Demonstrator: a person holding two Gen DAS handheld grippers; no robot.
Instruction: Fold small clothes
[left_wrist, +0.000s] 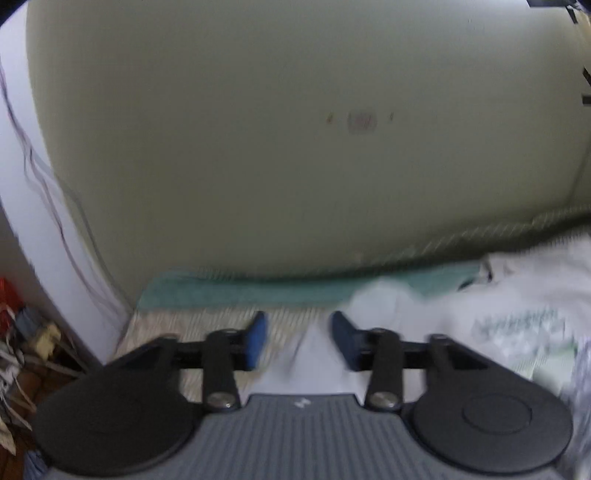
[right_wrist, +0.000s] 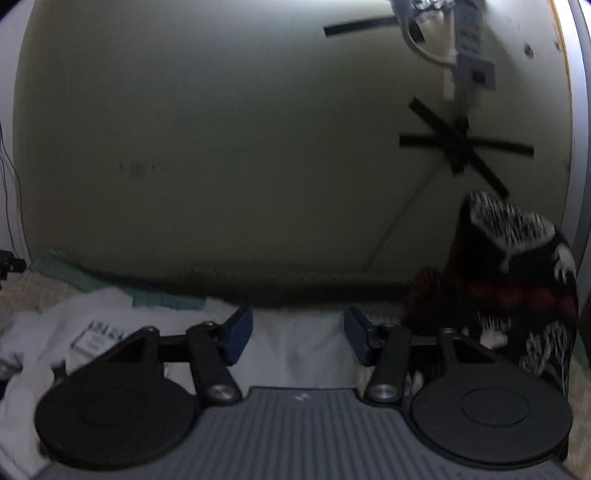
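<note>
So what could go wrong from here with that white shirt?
Both views are blurred, so aim may be off. The left gripper and right gripper are open over the white shirt, which lies rumpled; a pinch might catch several layers. The dark patterned garment sits close by on the right and could get snagged.

Nothing truly legible. Small pale mark, perhaps a logo or the letter M, on the ribbed grey body of the left gripper (left_wrist: 298, 338), repeated fainter on the right gripper (right_wrist: 298, 334); too blurred to read for certain. Green printed graphic on the white garment (left_wrist: 517, 328), smeared beyond reading; same print seen as a small framed patch from the right wrist view (right_wrist: 98, 338), lettering unreadable. Black tape cross (right_wrist: 461, 147) on the wall, no wording.
</note>
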